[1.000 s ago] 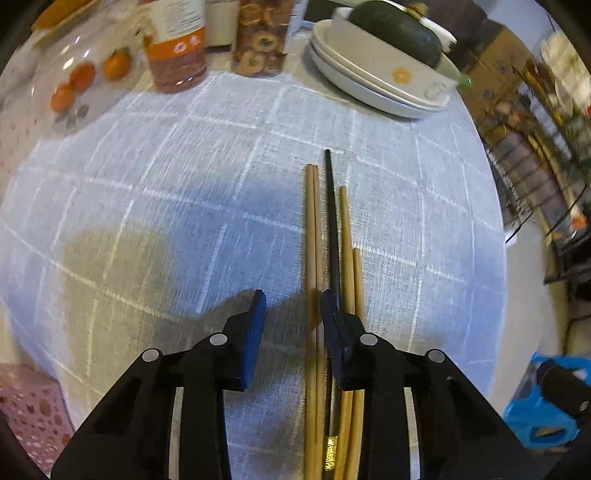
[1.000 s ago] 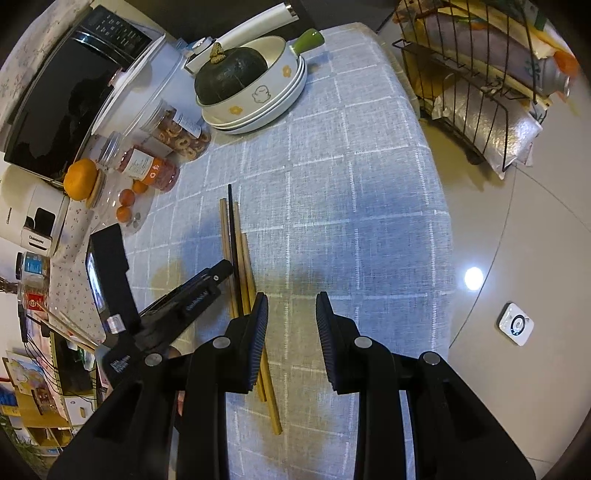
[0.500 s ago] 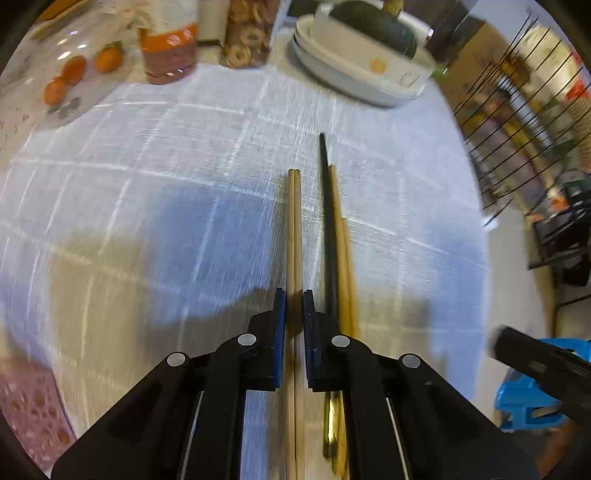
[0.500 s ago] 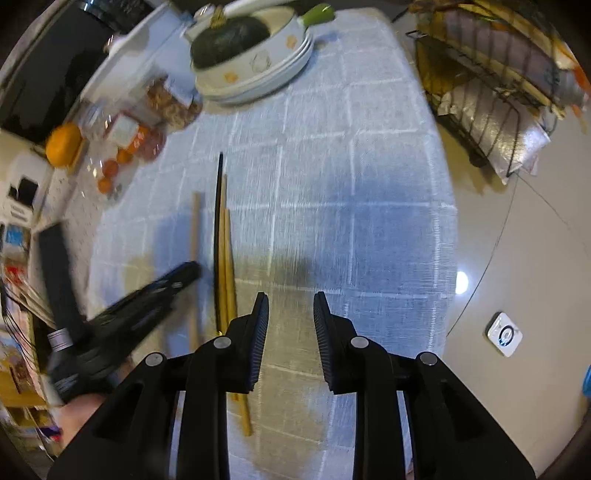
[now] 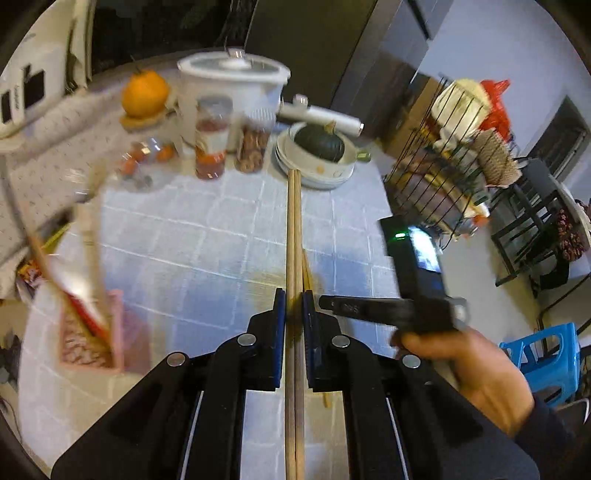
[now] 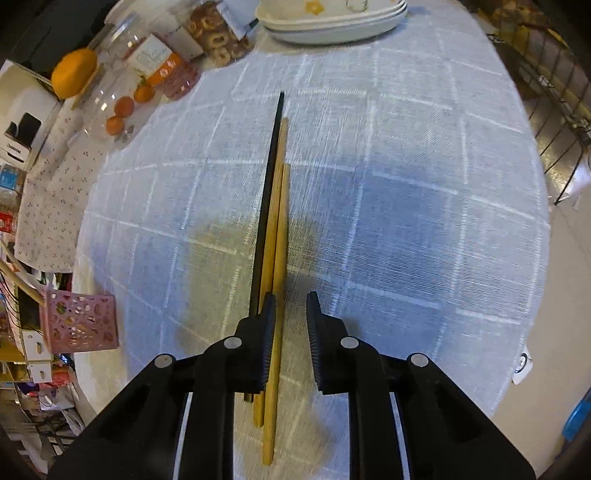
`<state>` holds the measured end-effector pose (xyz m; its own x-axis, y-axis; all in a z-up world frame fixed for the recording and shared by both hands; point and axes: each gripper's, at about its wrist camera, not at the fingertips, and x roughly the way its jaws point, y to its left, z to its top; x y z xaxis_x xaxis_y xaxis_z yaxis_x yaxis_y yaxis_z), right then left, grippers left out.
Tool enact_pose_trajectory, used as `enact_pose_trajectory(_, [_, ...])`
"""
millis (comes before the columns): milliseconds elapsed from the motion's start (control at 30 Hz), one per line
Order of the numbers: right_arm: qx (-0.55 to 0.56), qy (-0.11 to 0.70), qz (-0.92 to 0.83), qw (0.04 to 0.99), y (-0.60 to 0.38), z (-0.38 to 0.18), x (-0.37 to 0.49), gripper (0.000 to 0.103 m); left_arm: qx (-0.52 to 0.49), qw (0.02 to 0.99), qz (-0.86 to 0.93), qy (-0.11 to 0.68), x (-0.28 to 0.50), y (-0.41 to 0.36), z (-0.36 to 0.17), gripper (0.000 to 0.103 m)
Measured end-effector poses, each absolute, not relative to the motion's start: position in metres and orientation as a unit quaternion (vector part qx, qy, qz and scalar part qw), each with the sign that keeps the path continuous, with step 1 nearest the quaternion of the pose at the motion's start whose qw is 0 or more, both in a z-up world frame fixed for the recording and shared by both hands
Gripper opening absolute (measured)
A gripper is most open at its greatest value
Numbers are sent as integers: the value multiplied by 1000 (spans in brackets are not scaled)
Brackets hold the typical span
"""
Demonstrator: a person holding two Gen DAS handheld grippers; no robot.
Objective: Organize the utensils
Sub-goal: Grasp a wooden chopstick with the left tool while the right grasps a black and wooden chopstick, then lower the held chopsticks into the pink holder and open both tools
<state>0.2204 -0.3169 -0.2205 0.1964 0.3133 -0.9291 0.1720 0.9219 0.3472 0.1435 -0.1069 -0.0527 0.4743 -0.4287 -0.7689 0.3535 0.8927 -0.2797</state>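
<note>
On the round table under a pale grey checked cloth (image 6: 406, 184), three chopsticks lie together: one black (image 6: 271, 173), two bamboo (image 6: 279, 236). The right gripper (image 6: 290, 317), jaws narrow and just closing, straddles one bamboo stick without pressing it. The left gripper (image 5: 293, 314) clamps a pale wooden chopstick pair (image 5: 294, 229) above the cloth. A pink perforated holder (image 6: 79, 325) stands at the cloth's left edge.

In the left wrist view, the pink basket (image 5: 90, 339) and the sticks standing in it are smeared by motion blur. The pale chopsticks (image 5: 294, 236) run off the bottom edge. In the right wrist view, the stacked plates (image 6: 332, 22) are cut off at the top, and the left finger (image 6: 258, 332) hides the black chopstick's (image 6: 271, 162) near end.
</note>
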Motion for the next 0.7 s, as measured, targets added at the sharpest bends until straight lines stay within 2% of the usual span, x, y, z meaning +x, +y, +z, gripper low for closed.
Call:
enact_pose_trajectory(300, [118,645,32,754,-287,-221,230,14,-73,862,-227,448,134,-72,-42,8])
enact_pose_trajectory(367, [101,647,28,755,-282,-221,230,8,-76,863,-226,445,134,-68,-40,8])
enact_pose_trajectory(467, [128,646,34,752,-287,-218,230,7,-78,866,-225,439,131,-62,-38,8])
enact_pose_trajectory(700, [156,557,43,815,-308,-153,220,7,-95,877,-223,414,128,-34,-25,8])
